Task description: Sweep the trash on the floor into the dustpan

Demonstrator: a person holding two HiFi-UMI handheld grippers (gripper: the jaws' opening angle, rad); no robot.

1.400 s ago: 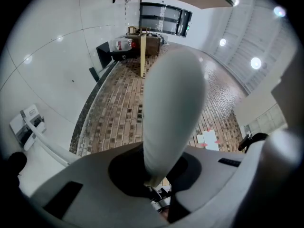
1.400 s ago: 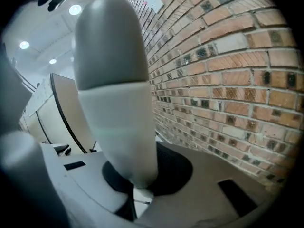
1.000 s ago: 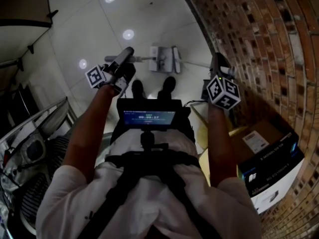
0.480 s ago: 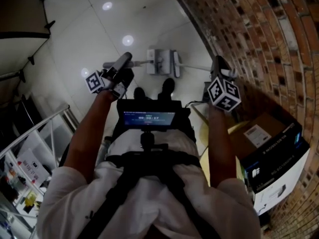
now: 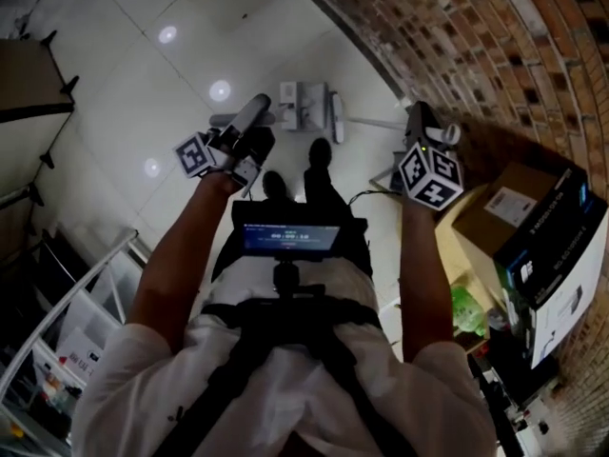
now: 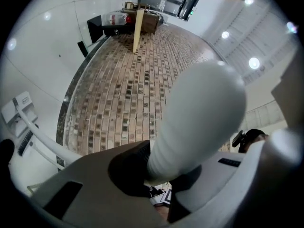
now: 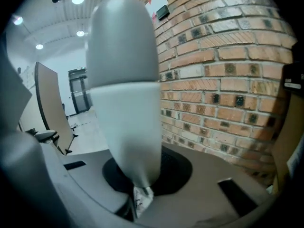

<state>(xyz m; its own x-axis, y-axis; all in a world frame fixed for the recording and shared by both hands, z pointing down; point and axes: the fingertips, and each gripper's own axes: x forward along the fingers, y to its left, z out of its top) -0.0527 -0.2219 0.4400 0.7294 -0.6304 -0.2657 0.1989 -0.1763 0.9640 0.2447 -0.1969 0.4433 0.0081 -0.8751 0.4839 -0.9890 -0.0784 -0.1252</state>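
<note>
A person in a white shirt [image 5: 285, 388], harnessed and with a small lit screen [image 5: 288, 238] at the chest, stands on a glossy white tiled floor [image 5: 124, 93] with a gripper in each hand. The left gripper [image 5: 243, 133] is clamped on the tapered end of a pale grey handle [image 6: 199, 113], its jaws pressed close round it. The right gripper [image 5: 425, 127], its marker cube [image 5: 430, 174] turned up toward the head camera, is likewise closed tight on a second pale handle [image 7: 126, 94], which stands upright between the jaws in the right gripper view.

Just past the person's dark shoes [image 5: 320, 152] lies the white sweeping set [image 5: 306, 108] — dustpan and broom head side by side on the floor, near its edge at the foot of the brick wall [image 5: 495, 55]. Which piece is the dustpan cannot be told from here. A thin white rod [image 5: 373, 123] runs from the set toward the right gripper.

Along the wall on the person's right sit a brown cardboard box [image 5: 504, 212] and a black-and-white carton [image 5: 561, 265]. A wire rack [image 5: 86, 293] stands at the left — and spots of ceiling light glint on the tiles further out.
</note>
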